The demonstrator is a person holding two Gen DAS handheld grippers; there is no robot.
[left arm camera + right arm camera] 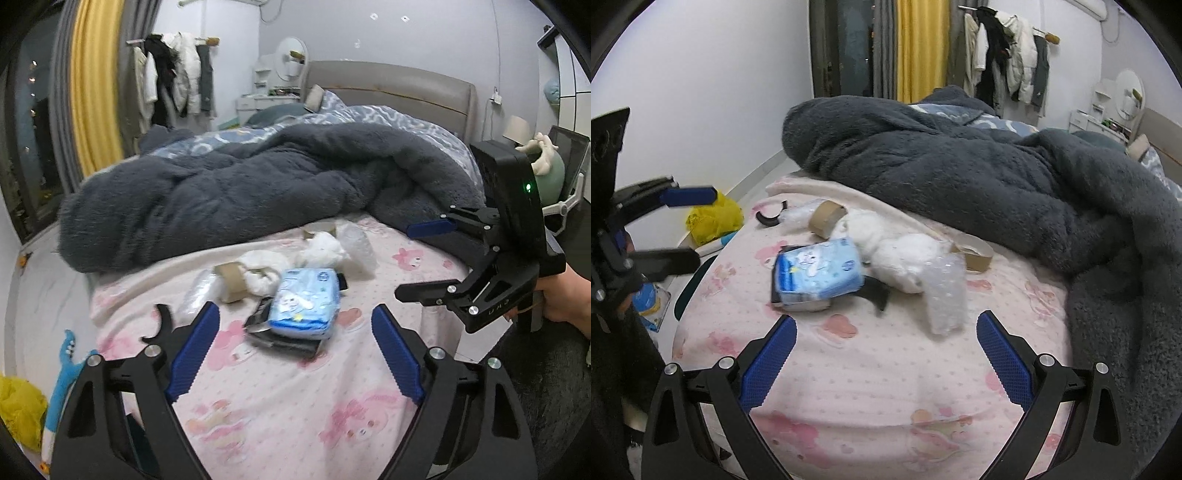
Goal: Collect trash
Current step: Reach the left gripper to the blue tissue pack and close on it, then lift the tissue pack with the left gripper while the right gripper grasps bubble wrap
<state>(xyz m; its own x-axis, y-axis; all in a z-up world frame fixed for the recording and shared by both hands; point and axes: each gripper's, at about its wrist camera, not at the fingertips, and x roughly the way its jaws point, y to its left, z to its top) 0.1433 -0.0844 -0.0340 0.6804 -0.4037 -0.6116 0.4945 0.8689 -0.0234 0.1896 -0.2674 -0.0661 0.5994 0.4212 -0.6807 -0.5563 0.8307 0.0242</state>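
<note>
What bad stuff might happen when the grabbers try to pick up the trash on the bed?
The blue tissue pack lies on a black wrapper, so one might slip away. The bubble wrap is squashy and may slide from the right gripper. The left gripper might snag the pink sheet.

A dark grey fleece blanket [236, 192] lies bunched across the bed, covering part of a blue-and-white patterned duvet [373, 114]. The pink cartoon-print sheet [280, 398] is bare at the near end of the mattress. A padded grey headboard [399, 83] stands against the pale wall. Jackets and shirts [173, 77] hang from a rail beside a yellow curtain [94, 85] and a dark window [26, 122]. A white vanity with a round mirror [291, 55] sits in the far corner. On the floor lies a blue shark plush toy [62, 373].
</note>
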